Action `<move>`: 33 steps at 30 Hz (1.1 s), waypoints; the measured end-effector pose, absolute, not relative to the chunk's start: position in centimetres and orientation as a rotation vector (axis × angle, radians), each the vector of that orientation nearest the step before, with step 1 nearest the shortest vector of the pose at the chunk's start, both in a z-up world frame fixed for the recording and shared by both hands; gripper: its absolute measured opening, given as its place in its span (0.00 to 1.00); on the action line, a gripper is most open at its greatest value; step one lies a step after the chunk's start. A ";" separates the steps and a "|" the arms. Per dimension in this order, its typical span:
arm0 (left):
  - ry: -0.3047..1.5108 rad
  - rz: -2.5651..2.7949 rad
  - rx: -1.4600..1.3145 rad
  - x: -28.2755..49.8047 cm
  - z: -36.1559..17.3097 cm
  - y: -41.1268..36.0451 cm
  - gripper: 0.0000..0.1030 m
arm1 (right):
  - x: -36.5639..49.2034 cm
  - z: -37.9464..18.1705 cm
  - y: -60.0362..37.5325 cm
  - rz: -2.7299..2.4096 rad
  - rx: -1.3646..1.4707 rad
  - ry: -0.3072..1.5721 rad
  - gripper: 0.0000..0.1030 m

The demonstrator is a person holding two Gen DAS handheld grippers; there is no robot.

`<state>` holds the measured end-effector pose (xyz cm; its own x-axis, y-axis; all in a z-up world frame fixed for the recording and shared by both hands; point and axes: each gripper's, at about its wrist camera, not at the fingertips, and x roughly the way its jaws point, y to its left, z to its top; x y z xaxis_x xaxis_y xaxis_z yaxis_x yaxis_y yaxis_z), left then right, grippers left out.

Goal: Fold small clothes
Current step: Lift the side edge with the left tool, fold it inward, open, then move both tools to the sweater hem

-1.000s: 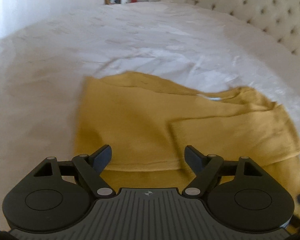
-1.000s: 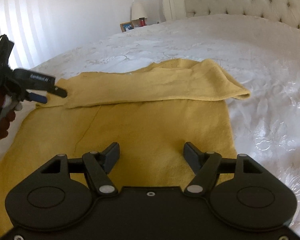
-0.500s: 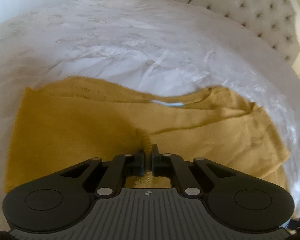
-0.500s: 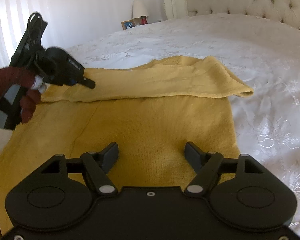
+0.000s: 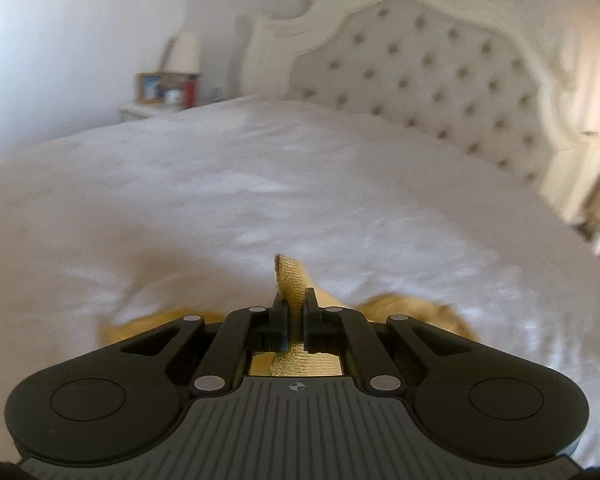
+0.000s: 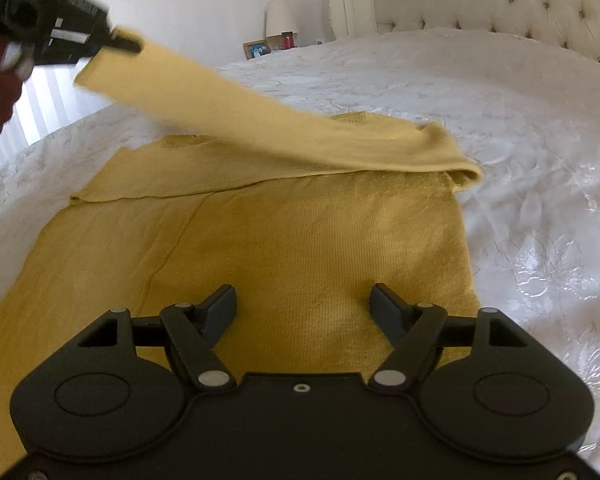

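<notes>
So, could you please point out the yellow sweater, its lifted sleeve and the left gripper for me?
yellow sweater [image 6: 300,248]: right wrist view, on the flat body panel.
sleeve [image 6: 220,108]: right wrist view, middle of the raised stretch.
left gripper [image 5: 295,312]: left wrist view, between the fingers, shut on the sleeve cuff.

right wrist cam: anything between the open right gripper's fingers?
Only the flat body of the yellow sweater shows between the right gripper fingers, in the right wrist view.

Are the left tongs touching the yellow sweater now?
Touching. In the left wrist view the left tongs are shut on a fold of the yellow sweater; the right wrist view shows them lifting its sleeve.
</notes>
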<state>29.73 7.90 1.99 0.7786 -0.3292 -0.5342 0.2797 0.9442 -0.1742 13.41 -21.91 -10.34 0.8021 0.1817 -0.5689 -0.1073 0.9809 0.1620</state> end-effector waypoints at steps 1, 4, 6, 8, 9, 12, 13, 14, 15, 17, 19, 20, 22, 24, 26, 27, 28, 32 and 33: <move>0.614 -0.301 -0.099 30.0 1.3 8.6 0.06 | 13.4 -10.3 -21.9 0.155 0.123 0.621 0.74; 0.683 -0.239 -0.117 30.9 -1.2 10.3 0.06 | 13.3 -10.4 -21.8 0.154 0.121 0.621 0.74; 0.712 -0.213 -0.114 31.3 -2.6 10.9 0.06 | 13.3 -10.4 -21.7 0.154 0.121 0.620 0.74; 0.746 -0.190 -0.117 31.6 -3.8 11.4 0.07 | 13.4 -10.4 -21.8 0.155 0.121 0.621 0.75; 0.760 -0.172 -0.113 31.5 -4.5 11.6 0.09 | 13.4 -10.4 -21.8 0.155 0.123 0.621 0.75; 0.790 -0.107 -0.092 31.9 -6.5 12.6 0.14 | 13.5 -10.4 -21.7 0.156 0.127 0.622 0.76; 0.802 -0.080 -0.080 31.9 -7.1 13.1 0.29 | 13.5 -10.5 -21.7 0.156 0.127 0.622 0.76; 0.811 -0.059 -0.066 32.0 -7.7 13.4 0.43 | 13.4 -10.5 -21.7 0.157 0.127 0.621 0.78; 0.805 -0.053 -0.053 31.9 -8.1 13.8 0.46 | 13.5 -10.6 -21.7 0.159 0.127 0.620 0.79; 0.781 -0.068 -0.011 31.4 -8.3 13.9 0.52 | 13.4 -10.8 -21.7 0.160 0.122 0.618 0.80; 0.772 -0.050 0.058 30.8 -8.3 13.7 0.71 | 13.3 -10.9 -21.7 0.159 0.115 0.613 0.83; 0.770 -0.051 0.068 30.5 -8.2 13.6 0.72 | 13.3 -11.0 -21.7 0.161 0.113 0.611 0.87; 0.776 -0.061 0.043 29.8 -7.9 13.9 0.72 | 13.3 -11.2 -21.5 0.163 0.110 0.607 0.89; 0.772 -0.067 0.028 28.4 -7.3 14.0 0.72 | 13.3 -11.3 -21.5 0.159 0.106 0.603 0.92; 0.761 -0.077 0.046 27.0 -6.9 13.6 0.75 | 13.3 -11.4 -21.5 0.160 0.105 0.605 0.96; 0.751 -0.088 0.055 26.0 -6.7 13.3 0.76 | 13.4 -11.4 -21.5 0.161 0.105 0.607 0.96; 0.743 -0.103 0.058 25.0 -6.5 13.1 0.78 | 13.4 -11.4 -21.5 0.162 0.104 0.609 0.97; 0.764 -0.142 0.073 21.7 -6.6 12.3 0.82 | 13.5 -11.5 -21.3 0.167 0.098 0.617 0.99; 0.774 -0.147 0.073 20.8 -6.8 12.2 0.82 | 13.5 -11.5 -21.3 0.167 0.099 0.618 0.99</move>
